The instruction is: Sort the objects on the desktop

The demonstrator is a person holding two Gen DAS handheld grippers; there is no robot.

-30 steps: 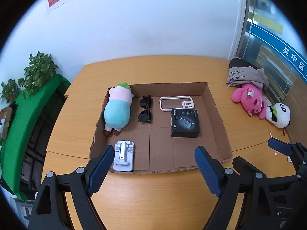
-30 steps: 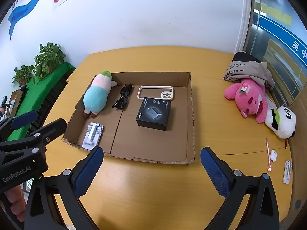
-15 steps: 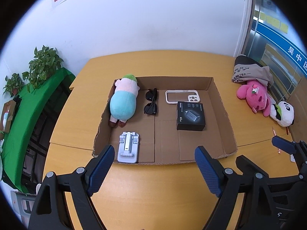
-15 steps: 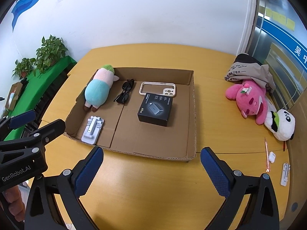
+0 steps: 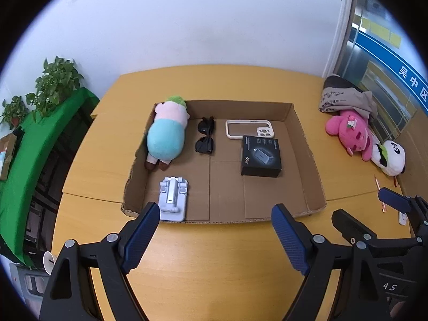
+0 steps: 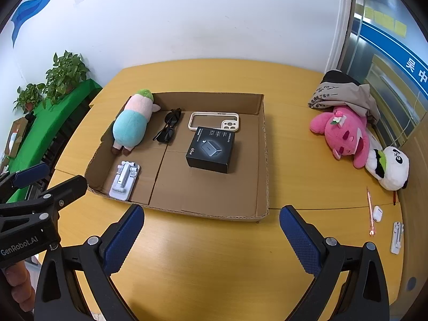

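Observation:
A shallow cardboard tray (image 5: 307, 144) (image 6: 263, 144) lies on the wooden table. In it are a blue-and-pink plush (image 5: 167, 133) (image 6: 131, 125), black sunglasses (image 5: 205, 139) (image 6: 168, 128), a cream phone case (image 5: 250, 129) (image 6: 214, 121), a black charger box (image 5: 260, 156) (image 6: 211, 149) and a white phone stand (image 5: 173, 198) (image 6: 124, 180). My left gripper (image 5: 214, 230) is open and empty, held before the tray's near edge. My right gripper (image 6: 211, 230) is open and empty, also short of the tray.
At the table's right are a pink plush (image 6: 345, 133), a panda plush (image 6: 388, 167), a folded grey cloth (image 6: 342, 93), a pink pen (image 6: 370, 208), a white earbud case (image 6: 377, 213) and a small white stand (image 6: 397, 236). Potted plants (image 6: 64, 75) stand at the left.
Both grippers have pulled back and up from the tray, so the tray sits farther off and higher in both views. Both stay open and empty.

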